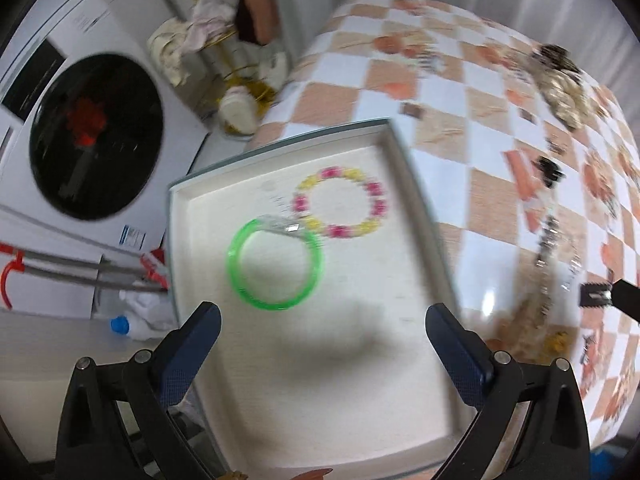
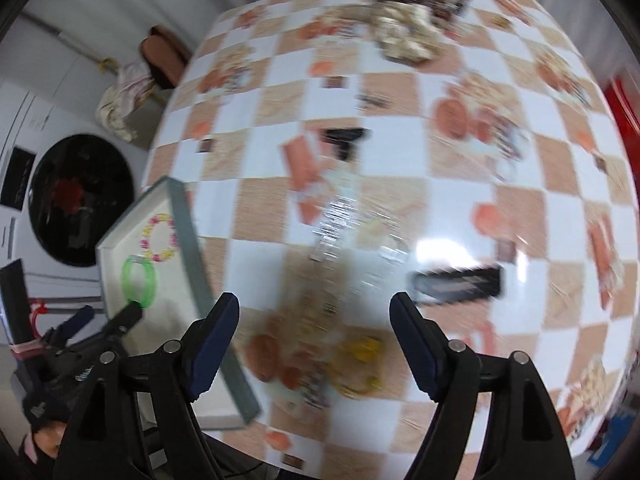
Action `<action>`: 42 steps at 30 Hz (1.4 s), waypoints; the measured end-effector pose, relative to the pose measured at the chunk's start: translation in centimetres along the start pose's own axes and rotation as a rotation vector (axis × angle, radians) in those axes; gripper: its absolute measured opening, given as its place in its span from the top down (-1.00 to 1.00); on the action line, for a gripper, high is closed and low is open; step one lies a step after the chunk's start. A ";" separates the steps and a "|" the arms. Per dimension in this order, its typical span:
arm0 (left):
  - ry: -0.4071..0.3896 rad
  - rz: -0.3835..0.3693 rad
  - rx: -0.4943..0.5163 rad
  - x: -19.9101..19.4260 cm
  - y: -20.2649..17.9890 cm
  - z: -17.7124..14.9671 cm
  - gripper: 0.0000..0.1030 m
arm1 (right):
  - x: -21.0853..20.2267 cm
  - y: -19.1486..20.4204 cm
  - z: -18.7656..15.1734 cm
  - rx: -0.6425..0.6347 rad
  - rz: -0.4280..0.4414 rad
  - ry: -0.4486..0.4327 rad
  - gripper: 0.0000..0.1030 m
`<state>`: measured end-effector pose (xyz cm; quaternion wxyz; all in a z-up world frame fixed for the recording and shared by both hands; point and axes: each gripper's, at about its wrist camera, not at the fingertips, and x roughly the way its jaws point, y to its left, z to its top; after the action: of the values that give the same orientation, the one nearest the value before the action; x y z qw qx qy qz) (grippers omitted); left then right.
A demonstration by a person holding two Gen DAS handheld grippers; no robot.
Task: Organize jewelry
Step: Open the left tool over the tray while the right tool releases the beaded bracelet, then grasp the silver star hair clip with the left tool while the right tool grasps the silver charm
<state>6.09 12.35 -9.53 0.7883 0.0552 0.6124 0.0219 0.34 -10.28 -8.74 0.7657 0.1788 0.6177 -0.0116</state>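
Note:
A shallow white tray [image 1: 404,168] lies at the table's left edge. In it are a green bangle [image 1: 240,284] and a pink-and-yellow bead bracelet [image 1: 374,194], touching at a small clear piece [image 1: 280,225]. My left gripper [image 1: 322,340] hovers open and empty over the tray's near half. My right gripper [image 2: 316,336] is open and empty over the checked tablecloth, above blurred yellow jewelry [image 2: 362,350] and a clear sparkly chain [image 2: 334,220]. The tray also shows in the right wrist view [image 2: 188,240], with the bangle [image 2: 138,276] and the bead bracelet [image 2: 158,240].
A black hair clip [image 2: 458,282] lies right of my right gripper. Another black clip [image 2: 344,138] and a heap of beige and dark accessories [image 2: 404,36] lie farther back. A washing machine [image 1: 96,136] and a laundry rack stand left of the table.

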 end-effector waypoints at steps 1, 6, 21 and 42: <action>-0.007 -0.002 0.014 -0.3 -0.7 0.0 -1.00 | -0.2 -0.9 -0.3 0.017 -0.008 0.001 -0.56; -0.019 -0.043 0.085 -1.0 -4.5 0.3 -1.00 | -0.9 -5.4 -1.8 0.107 -0.045 0.009 -0.56; -0.043 -0.096 0.325 -0.1 -12.3 1.9 -1.00 | -0.6 -12.1 -5.3 0.224 -0.119 0.051 -0.56; 0.025 -0.165 0.482 4.5 -16.9 3.6 -0.81 | 3.2 -11.4 -5.9 0.133 -0.143 0.109 -0.56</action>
<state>10.12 -4.19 -14.90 0.7439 0.1913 0.6120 -0.1883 -7.18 -18.62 -15.80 0.7146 0.1850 0.6676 -0.0975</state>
